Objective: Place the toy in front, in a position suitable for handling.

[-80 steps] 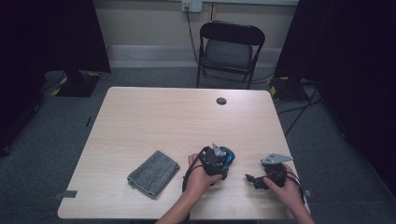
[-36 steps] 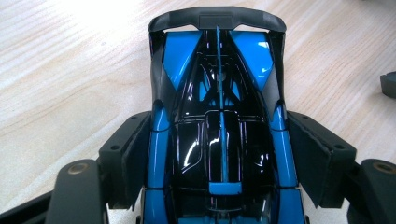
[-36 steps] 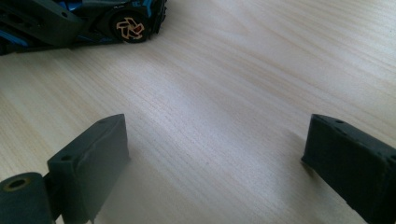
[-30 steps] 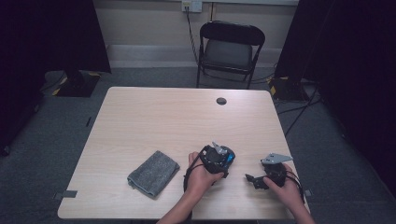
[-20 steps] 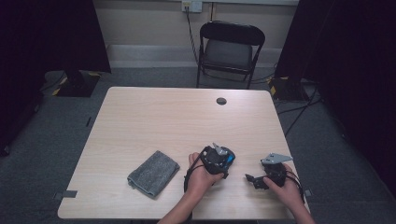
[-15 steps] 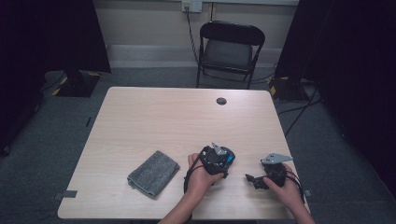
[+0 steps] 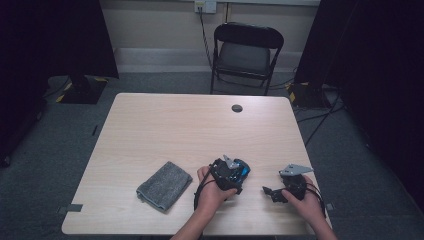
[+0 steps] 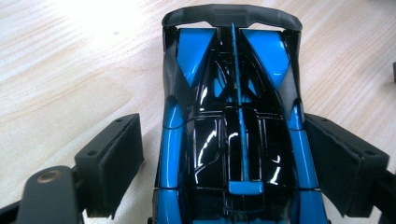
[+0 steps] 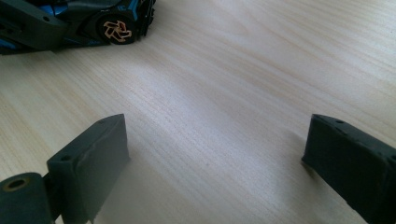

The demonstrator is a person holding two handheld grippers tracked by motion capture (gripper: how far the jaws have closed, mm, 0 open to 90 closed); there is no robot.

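A blue and black toy car [image 8: 233,116] stands on the wooden table [image 7: 175,125], near its front edge, and its nose points away from my left gripper [image 8: 222,121]. That gripper's jaws have just been opening and stand on either side of the car. A gap shows at the left pad [image 8: 116,158], while the right pad lies close against the car's flank. In the high view the left gripper [image 7: 238,173] sits over the car [image 7: 243,169]. My right gripper [image 7: 269,192] rests to its right, open, with bare table between its jaws [image 9: 219,126]. The car's gold-rimmed wheel [image 9: 114,28] shows at that view's top left.
A folded grey cloth [image 7: 164,185] lies left of my left hand. A small black round cap [image 7: 237,108] sits near the table's far edge. A black folding chair [image 7: 245,55] stands beyond the table.
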